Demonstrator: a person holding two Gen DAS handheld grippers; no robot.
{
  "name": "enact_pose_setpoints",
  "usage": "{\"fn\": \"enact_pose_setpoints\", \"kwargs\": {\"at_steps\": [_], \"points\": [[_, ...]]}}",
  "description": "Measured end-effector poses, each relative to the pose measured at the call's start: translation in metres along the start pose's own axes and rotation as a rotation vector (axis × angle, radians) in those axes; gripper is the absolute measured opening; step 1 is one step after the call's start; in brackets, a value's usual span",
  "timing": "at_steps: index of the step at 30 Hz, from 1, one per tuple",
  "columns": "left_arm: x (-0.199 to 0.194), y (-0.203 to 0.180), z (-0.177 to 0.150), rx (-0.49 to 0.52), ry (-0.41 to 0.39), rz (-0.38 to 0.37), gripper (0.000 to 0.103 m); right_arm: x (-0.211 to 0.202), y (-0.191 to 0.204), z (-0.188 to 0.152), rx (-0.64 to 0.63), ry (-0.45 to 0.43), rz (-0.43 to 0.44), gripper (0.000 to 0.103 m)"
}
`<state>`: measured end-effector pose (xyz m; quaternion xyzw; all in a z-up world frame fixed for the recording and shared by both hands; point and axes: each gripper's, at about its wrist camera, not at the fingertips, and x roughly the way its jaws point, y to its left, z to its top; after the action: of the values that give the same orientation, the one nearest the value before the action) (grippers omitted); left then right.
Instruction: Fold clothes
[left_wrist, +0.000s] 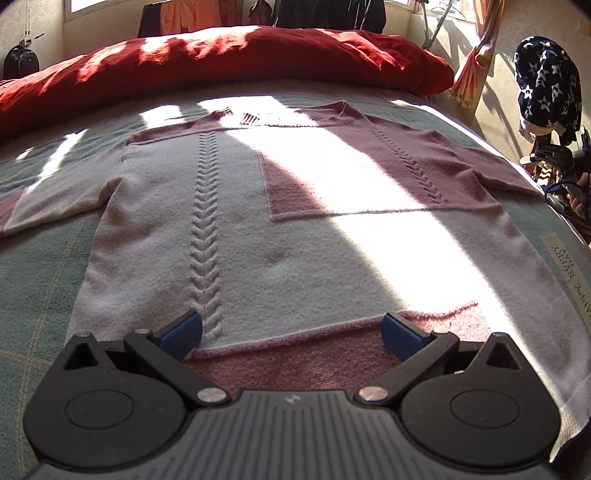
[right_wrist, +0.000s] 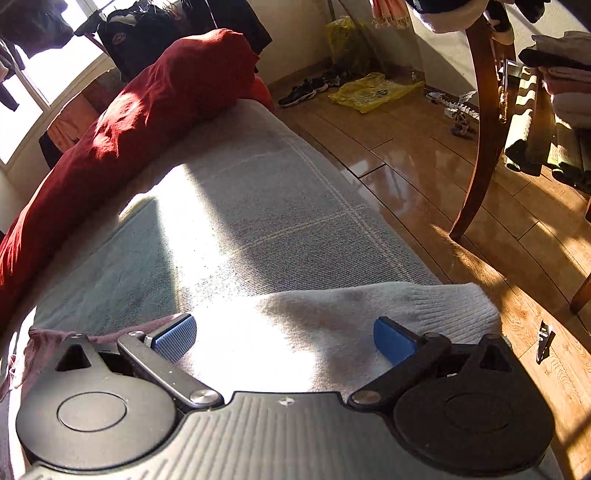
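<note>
I am watching the sweater (left_wrist: 236, 206) lying spread flat on the bed (left_wrist: 40, 266), filling the middle of the left wrist frame, collar toward the top, hem at the bottom edge. Left tongs (left_wrist: 291, 334) are standing wide over the hem, blue fingers (left_wrist: 183, 332) resting on or just above the knit, nothing gripped; a strip of hem between them is showing its pink underside turned up. Right tongs (right_wrist: 284, 339) are likewise wide, hovering over a pale ribbed end of the sweater (right_wrist: 388, 314), lower centre of the right wrist frame, near the bed edge by the wooden floor (right_wrist: 424, 155). My judgement: I am lining up a hem grasp for a lengthwise fold, or releasing after laying it out; the frames fit either. A grasp here would be calling for both tongs to pinch both layers evenly. Garment: pale pink-white knit, two cable braids down the front, darker pink yoke and sleeves, faint stains mid-body, harsh sunlight bands across it. A red duvet (left_wrist: 221, 55) is bunching along the top.
</note>
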<state>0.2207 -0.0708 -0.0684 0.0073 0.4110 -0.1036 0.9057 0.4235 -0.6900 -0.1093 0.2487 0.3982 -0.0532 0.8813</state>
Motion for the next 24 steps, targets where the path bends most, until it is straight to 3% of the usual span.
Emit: {"fn": "enact_pose_setpoints", "kwargs": {"at_steps": [7, 10, 14, 16, 17, 19, 24], "points": [[0.003, -0.006, 0.003, 0.013, 0.003, 0.003, 0.102, -0.015, -0.01, 0.014, 0.001, -0.094, -0.034, 0.103], [0.004, -0.009, 0.003, 0.017, 0.002, -0.004, 0.103, -0.026, -0.021, 0.012, 0.064, -0.052, 0.065, 0.103], [0.002, -0.011, 0.002, 0.021, 0.005, -0.013, 0.102, -0.019, -0.029, -0.003, 0.067, 0.029, 0.072, 0.103], [-0.002, -0.012, 0.0, 0.023, 0.008, -0.017, 0.102, -0.024, -0.03, -0.004, 0.06, -0.003, 0.017, 0.103], [-0.005, -0.011, -0.001, 0.023, 0.008, -0.019, 0.102, -0.029, -0.027, -0.003, 0.055, -0.021, -0.079, 0.103], [-0.01, -0.01, -0.002, 0.017, 0.003, -0.021, 0.102, -0.041, -0.016, -0.003, 0.018, -0.043, -0.192, 0.103], [-0.023, -0.008, -0.007, 0.005, -0.014, -0.031, 0.102, -0.068, 0.049, -0.017, -0.12, 0.017, -0.018, 0.103]]}}
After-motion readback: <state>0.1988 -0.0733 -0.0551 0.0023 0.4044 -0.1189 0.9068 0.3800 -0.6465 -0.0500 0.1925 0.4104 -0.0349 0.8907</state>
